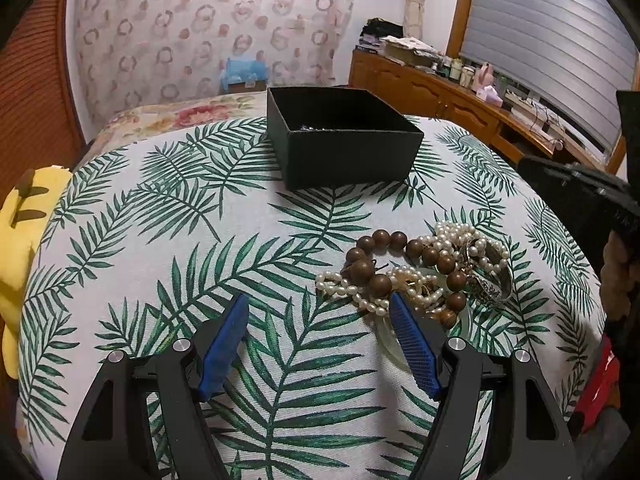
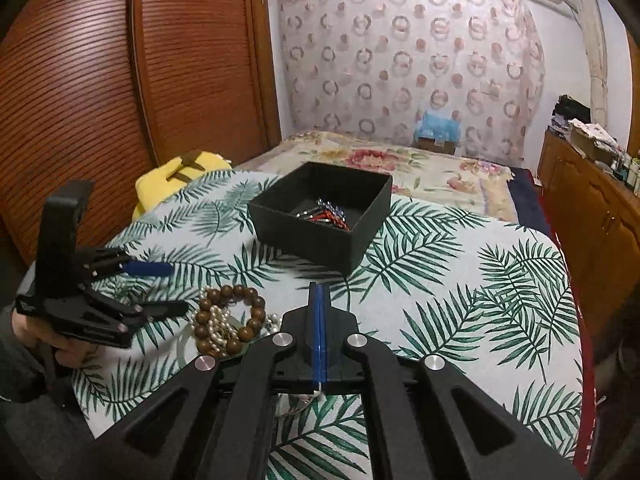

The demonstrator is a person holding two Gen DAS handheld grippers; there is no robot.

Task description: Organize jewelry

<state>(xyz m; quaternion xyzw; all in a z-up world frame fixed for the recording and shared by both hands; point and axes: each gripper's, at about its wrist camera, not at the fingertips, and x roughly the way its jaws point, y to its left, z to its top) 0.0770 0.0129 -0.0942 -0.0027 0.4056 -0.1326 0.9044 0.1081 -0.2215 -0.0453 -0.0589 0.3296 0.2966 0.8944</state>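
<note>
A pile of jewelry lies on the leaf-print cloth: a brown wooden bead bracelet [image 1: 374, 264], white pearl strands [image 1: 452, 236], a pale green bangle [image 1: 384, 340] and a silver bangle [image 1: 502, 280]. My left gripper [image 1: 320, 308] is open, its right finger touching the pile's near edge. It also shows in the right wrist view [image 2: 172, 288], beside the wooden beads [image 2: 230, 312]. An open black box [image 1: 340, 136] stands farther back; the right wrist view shows red and silver pieces [image 2: 328, 216] inside. My right gripper [image 2: 320, 292] is shut and empty above the cloth.
The leaf-print cloth [image 1: 160, 240] covers a rounded table. A yellow plush [image 1: 20, 232] sits at its left edge. A bed [image 2: 400, 168] lies behind, a wooden cabinet [image 1: 440, 92] with clutter at the right, and a slatted wooden door [image 2: 100, 100] at the left.
</note>
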